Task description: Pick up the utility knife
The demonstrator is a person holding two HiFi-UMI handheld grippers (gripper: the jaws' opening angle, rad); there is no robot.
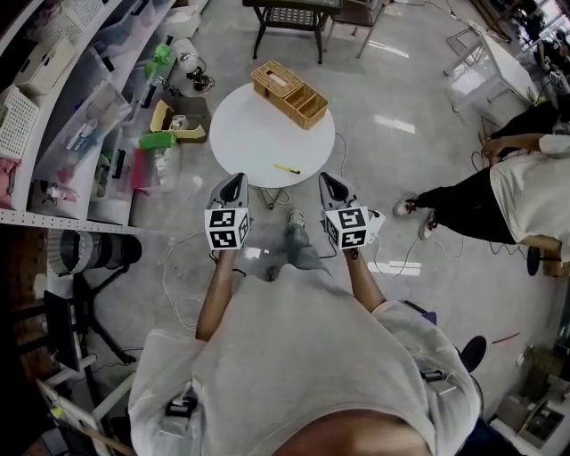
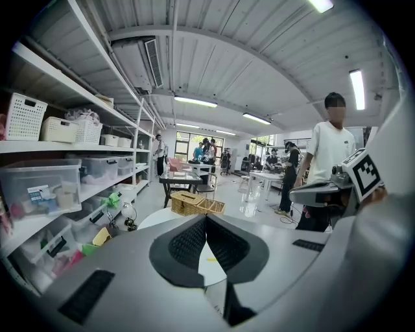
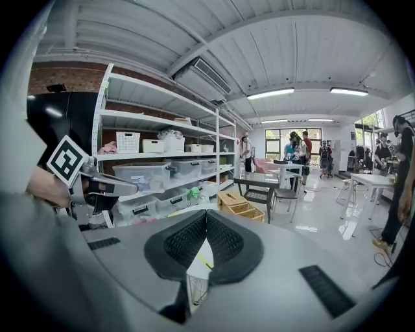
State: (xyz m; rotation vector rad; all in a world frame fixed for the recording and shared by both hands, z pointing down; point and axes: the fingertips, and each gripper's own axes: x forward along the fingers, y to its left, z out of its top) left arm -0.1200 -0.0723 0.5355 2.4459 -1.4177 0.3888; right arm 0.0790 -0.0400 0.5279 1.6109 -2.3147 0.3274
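Observation:
A slim yellow utility knife (image 1: 287,169) lies on the near part of a small round white table (image 1: 254,134). Both grippers hang short of the table's near edge, apart from the knife. My left gripper (image 1: 237,179) is to the knife's left and my right gripper (image 1: 329,178) to its right. In the left gripper view the jaws (image 2: 206,217) meet at their tips with nothing between them, and the knife (image 2: 211,259) shows as a yellow speck below them. In the right gripper view the jaws (image 3: 206,213) are also shut and empty, with the knife (image 3: 204,261) seen through the gap.
A wicker basket (image 1: 289,93) with compartments stands on the table's far side. Shelves with plastic bins (image 1: 85,134) line the left. A black-framed table (image 1: 289,22) stands beyond, a person (image 1: 499,191) is at the right, and cables (image 1: 396,258) lie on the floor.

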